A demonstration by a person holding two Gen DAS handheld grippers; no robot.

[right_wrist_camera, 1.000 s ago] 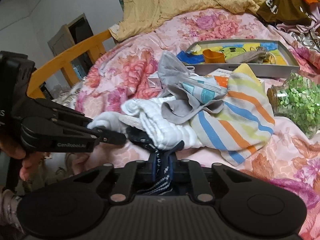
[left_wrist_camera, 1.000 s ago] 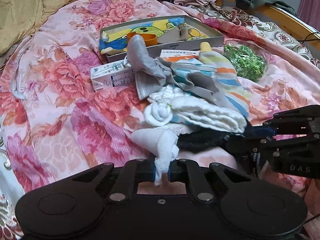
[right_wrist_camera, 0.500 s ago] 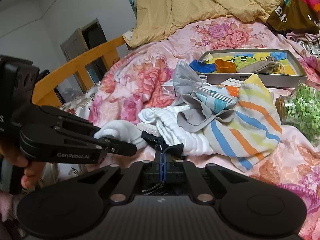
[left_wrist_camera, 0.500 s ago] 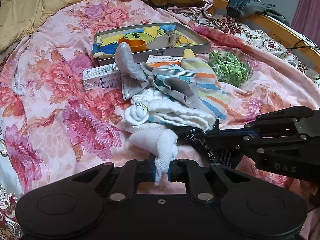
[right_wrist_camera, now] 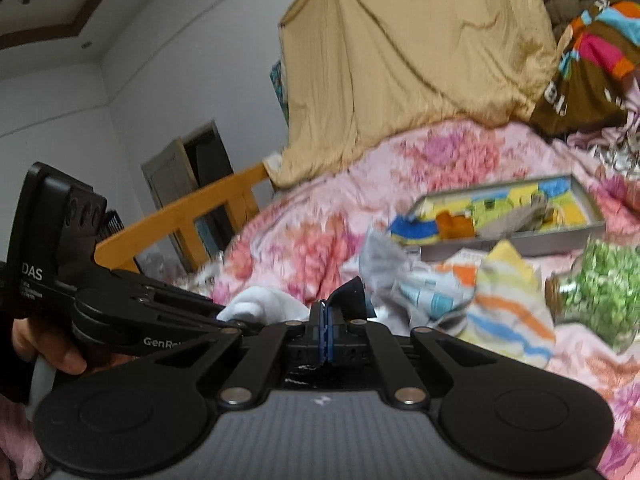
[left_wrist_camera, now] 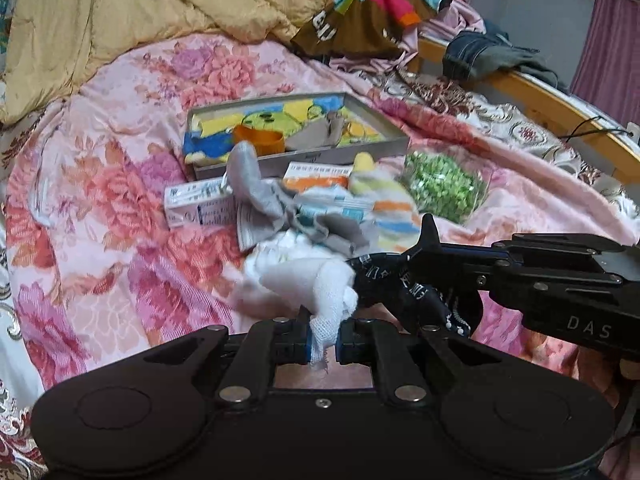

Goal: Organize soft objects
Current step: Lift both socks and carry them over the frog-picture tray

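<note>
- The bed (left_wrist_camera: 100, 216), under a pink floral quilt, carries everything; a tan blanket (left_wrist_camera: 140, 12) is heaped at its far end, a brown multicoloured garment (left_wrist_camera: 372, 12) lies beside that, and a wooden bed rail (right_wrist_camera: 180, 216) runs along the side before a pale wall.
- A second ago both grippers sat low at the near edge of the clothes pile; now they are lifted and drawn back from it, each carrying a piece, so two items look separated from the heap and ready to be set apart.
- The pile (left_wrist_camera: 320, 216) stays mid-bed: a striped cloth (left_wrist_camera: 384, 204), a grey cloth (left_wrist_camera: 256, 188) and white folded pieces, with a shallow cartoon-printed box (left_wrist_camera: 296, 128), a small carton (left_wrist_camera: 200, 208) and a jar of green bits (left_wrist_camera: 444, 188) just beside it.
- The left gripper (left_wrist_camera: 323, 340) has its fingers clenched on a white sock (left_wrist_camera: 312, 284), which bulges out in front of them, off the quilt.
- The right gripper (right_wrist_camera: 325, 330) has its fingers pressed together on a dark patterned sock (left_wrist_camera: 396, 280); in the right wrist view only a dark corner pokes up, and motion blur makes it hard to say whether the sock still touches the white one.
- The two socks hang close together between the grippers, near the pile's front edge.
</note>
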